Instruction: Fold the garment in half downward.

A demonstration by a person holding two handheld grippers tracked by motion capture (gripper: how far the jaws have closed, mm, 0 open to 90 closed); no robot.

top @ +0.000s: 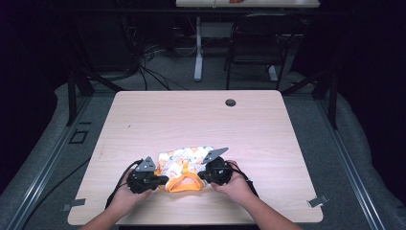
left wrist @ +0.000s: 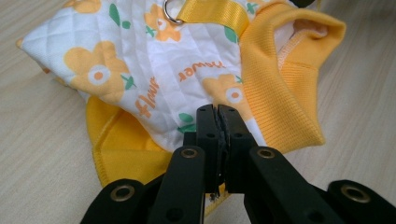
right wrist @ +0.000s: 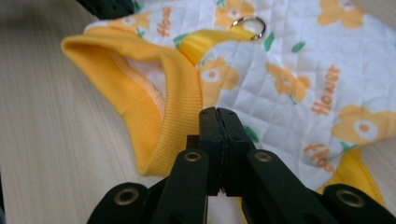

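— Where are the claws?
— Left claw [left wrist: 217,112] and right claw [right wrist: 218,114] are each clamped on the near edge of a quilted pet vest [top: 184,165] lying near the front of the wooden tabletop [top: 258,129].
— Markings?
— Orange "flower" print, ribbed yellow trim [right wrist: 180,93], metal D-ring [right wrist: 250,25].

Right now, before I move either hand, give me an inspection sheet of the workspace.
Surface: light wood table, a round grommet hole near its far edge.
Job's things: quilted white flower-print pet vest with orange ribbed trim, yellow strap and metal ring, lying near the front edge.
Clutter: nothing seen.
Grippers: left tongs closed on the vest's hem; right tongs closed on its opposite edge.
Cables: black leads trail from both grippers.
Surroundings: dark room, chair, second desk beyond.
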